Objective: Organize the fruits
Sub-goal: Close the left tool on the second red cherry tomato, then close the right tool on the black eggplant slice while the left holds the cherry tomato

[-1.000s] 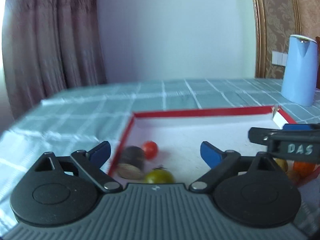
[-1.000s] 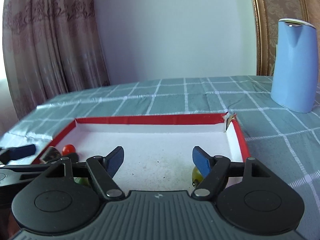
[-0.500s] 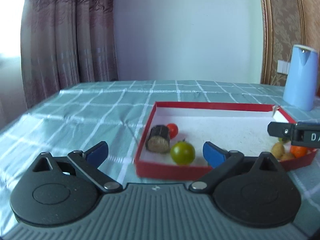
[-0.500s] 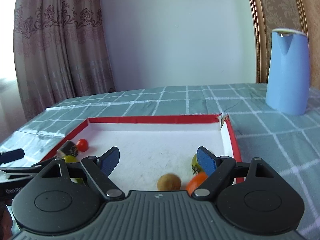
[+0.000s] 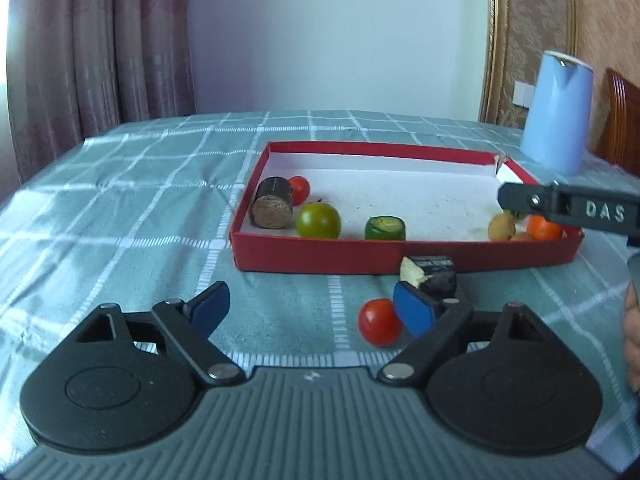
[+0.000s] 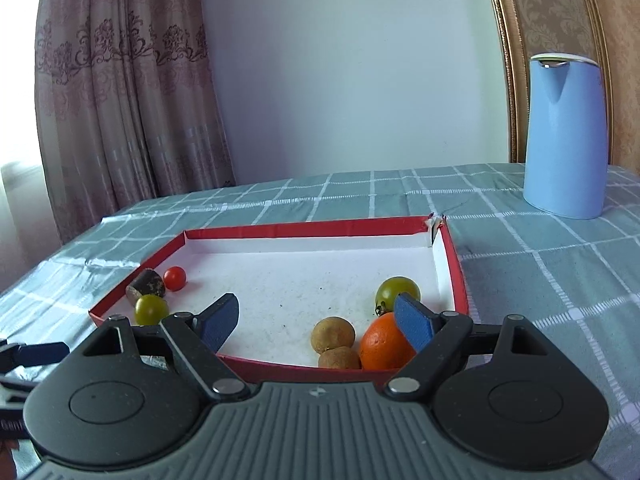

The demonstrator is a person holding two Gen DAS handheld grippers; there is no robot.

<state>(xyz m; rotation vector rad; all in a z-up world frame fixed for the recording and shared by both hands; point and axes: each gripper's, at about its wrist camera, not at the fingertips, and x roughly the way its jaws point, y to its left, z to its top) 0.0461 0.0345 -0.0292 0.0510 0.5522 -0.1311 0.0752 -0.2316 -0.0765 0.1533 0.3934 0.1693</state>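
Observation:
A red box (image 5: 400, 258) with a white floor holds fruit. At its left are a dark cut piece (image 5: 272, 208), a red tomato (image 5: 299, 190), a green tomato (image 5: 318, 221) and a green cut piece (image 5: 385, 228). At its right are an orange (image 6: 384, 346), two brown fruits (image 6: 333, 334) and a green tomato (image 6: 397, 290). Outside, on the cloth, lie a red tomato (image 5: 379, 322) and a dark cut piece (image 5: 432, 276). My left gripper (image 5: 310, 312) is open and empty, in front of the box. My right gripper (image 6: 316, 322) is open and empty over the box's near edge.
A blue jug (image 6: 566, 136) stands on the checked cloth (image 5: 120, 216) behind the box at the right. A curtain (image 6: 120, 100) hangs at the back left. The table's left edge (image 5: 48, 164) is near. A wooden chair (image 5: 624, 120) shows at the far right.
Both grippers have drawn back and up from the box. The fruit outside the box has come into the left wrist view. Both stay open.

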